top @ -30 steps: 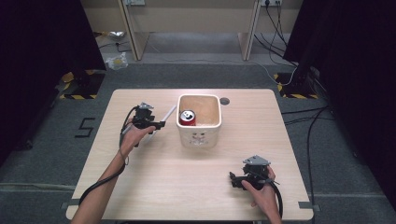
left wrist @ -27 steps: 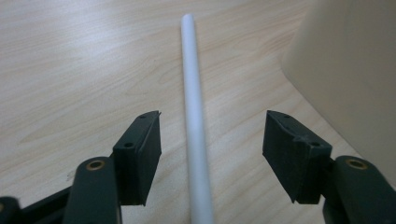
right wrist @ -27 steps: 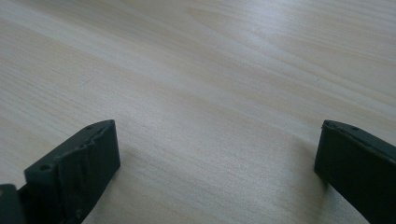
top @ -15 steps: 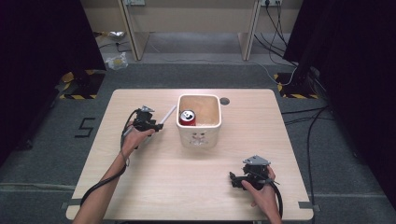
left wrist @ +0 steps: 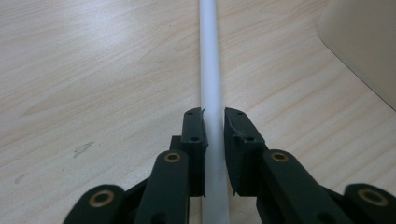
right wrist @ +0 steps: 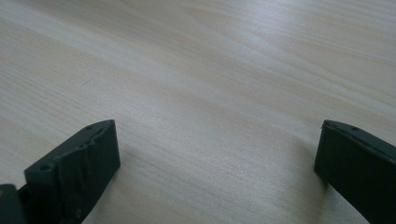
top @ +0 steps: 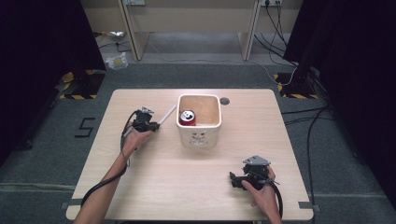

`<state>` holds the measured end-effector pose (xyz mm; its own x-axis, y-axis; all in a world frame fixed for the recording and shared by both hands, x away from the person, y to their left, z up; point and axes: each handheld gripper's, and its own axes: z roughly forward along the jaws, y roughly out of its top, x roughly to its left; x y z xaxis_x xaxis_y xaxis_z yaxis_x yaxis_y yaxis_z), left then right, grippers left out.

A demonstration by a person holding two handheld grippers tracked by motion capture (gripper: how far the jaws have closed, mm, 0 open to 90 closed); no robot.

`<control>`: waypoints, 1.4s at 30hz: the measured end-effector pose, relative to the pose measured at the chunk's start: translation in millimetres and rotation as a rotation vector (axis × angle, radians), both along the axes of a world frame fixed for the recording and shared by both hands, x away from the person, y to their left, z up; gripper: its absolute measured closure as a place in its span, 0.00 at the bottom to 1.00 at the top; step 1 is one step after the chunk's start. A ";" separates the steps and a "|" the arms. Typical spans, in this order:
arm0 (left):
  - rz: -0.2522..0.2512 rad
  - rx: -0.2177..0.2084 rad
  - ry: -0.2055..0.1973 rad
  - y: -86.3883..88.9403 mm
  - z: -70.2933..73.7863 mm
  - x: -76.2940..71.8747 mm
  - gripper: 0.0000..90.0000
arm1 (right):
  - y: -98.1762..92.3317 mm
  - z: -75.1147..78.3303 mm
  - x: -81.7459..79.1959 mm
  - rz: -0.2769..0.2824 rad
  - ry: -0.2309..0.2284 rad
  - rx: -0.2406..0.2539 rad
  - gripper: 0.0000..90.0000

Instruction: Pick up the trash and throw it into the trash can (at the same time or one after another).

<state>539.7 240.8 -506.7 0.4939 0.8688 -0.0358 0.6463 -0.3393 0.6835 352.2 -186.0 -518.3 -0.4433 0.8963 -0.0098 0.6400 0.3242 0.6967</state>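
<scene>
Left gripper (left wrist: 214, 140) just closed, clamping a white rod (left wrist: 209, 70), perhaps a plastic tube, beside the bin (top: 199, 135). Right gripper (right wrist: 217, 172) spread wide over bare table (top: 187, 177).

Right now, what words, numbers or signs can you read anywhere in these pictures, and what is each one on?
"5": black mark on the grey carpet floor, left of the light wooden table.
Print on the red drink can in the cream square tub: too small to read.
Dark drawing on the tub's front: blurred, no words legible.

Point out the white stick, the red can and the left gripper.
white stick (left wrist: 208, 70): left gripper view, mid shaft ahead of the jaws.
red can (top: 187, 116): high view, its top, inside the tub.
left gripper (left wrist: 214, 122): left gripper view, between its fingertips.
</scene>
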 end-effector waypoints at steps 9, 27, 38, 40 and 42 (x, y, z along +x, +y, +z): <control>0.006 -0.021 0.007 3.2 5.4 -2.5 0.88 | -0.2 0.0 0.2 0.002 -0.001 -0.001 0.00; -0.027 -0.107 -0.054 5.2 50.6 -11.8 0.88 | 0.0 0.0 0.0 0.000 -0.001 0.000 0.00; -0.059 -0.127 -0.116 2.2 87.1 -16.5 0.88 | -0.2 0.0 0.1 0.002 -0.001 -0.001 0.00; -0.068 -0.124 -0.127 0.7 94.2 -18.4 0.88 | -0.2 0.0 0.2 0.002 -0.002 -0.001 0.00; -0.075 -0.127 -0.138 -0.9 100.3 -20.3 0.88 | -0.2 0.0 0.2 0.002 -0.002 -0.002 0.00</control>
